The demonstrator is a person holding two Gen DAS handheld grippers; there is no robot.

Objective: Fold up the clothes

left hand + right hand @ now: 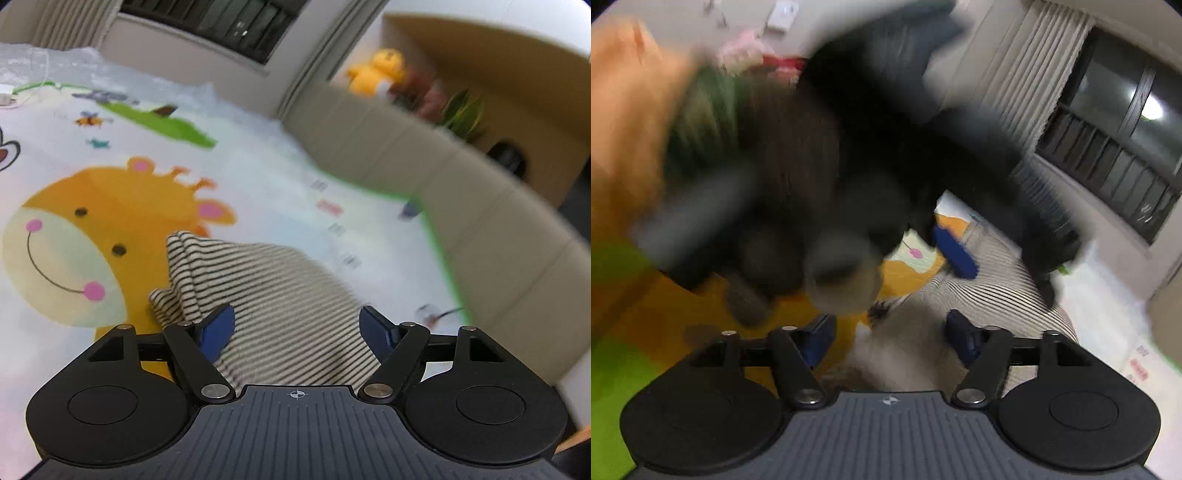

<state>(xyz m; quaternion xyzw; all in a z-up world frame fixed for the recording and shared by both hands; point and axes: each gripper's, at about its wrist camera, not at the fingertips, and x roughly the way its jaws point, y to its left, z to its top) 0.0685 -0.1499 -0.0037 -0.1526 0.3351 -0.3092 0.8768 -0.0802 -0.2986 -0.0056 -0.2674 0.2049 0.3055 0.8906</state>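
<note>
With both the left gripper [297,328] and the right gripper [890,338] spread open and gripping nothing, the striped garment [273,295], bunched mid-mat [258,177] toward its green edge, may slip or crease if pinched through several layers.

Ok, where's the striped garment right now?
In the left wrist view the striped garment lies bunched on the play mat, between the open left tongs, just right of the printed giraffe face.
</note>
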